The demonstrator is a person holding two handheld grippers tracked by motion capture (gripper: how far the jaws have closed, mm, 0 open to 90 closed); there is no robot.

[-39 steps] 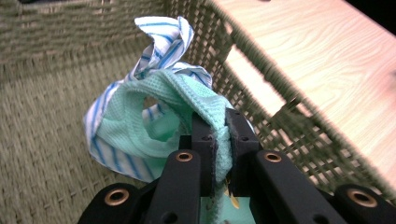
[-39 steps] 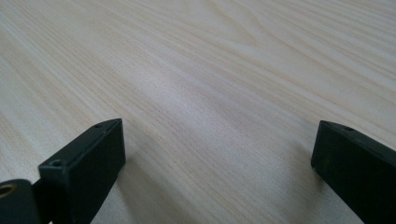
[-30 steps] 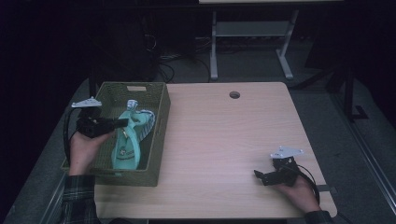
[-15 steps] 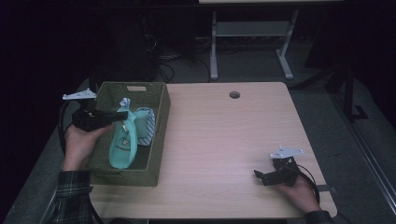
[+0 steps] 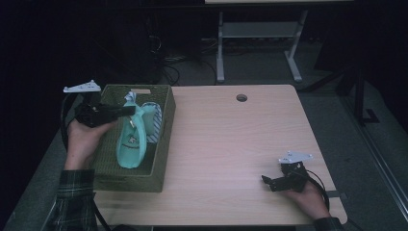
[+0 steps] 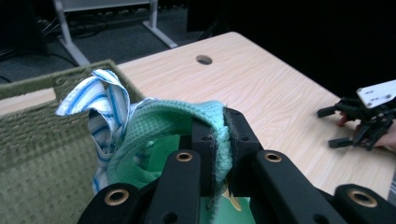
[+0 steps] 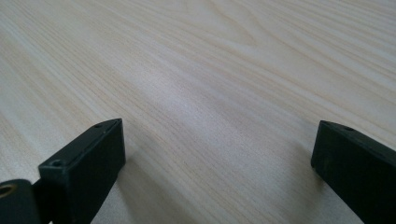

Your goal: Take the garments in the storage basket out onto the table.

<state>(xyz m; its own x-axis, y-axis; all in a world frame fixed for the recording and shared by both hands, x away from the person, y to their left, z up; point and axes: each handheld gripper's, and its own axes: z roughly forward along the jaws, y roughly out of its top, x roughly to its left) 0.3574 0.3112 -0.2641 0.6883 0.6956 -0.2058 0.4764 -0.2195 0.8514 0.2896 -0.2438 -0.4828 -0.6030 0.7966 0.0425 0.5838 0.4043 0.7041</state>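
My left tool [image 5: 126, 110] is clamped tight on the teal cloth [image 5: 131, 139] (knit fabric pinched btwn the pads), cloth hanging below it into the green basket [image 5: 163, 139], w/ a blue-striped cloth [image 6: 105, 100] just beside. My right tool [image 5: 270, 181] rests on the table [image 5: 231, 144], jaws wide apart, holding nothing.

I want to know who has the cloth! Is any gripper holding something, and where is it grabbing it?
The left gripper is pinching the green cloth by a fold at its top edge, above the basket. The right gripper is open and holds nothing.
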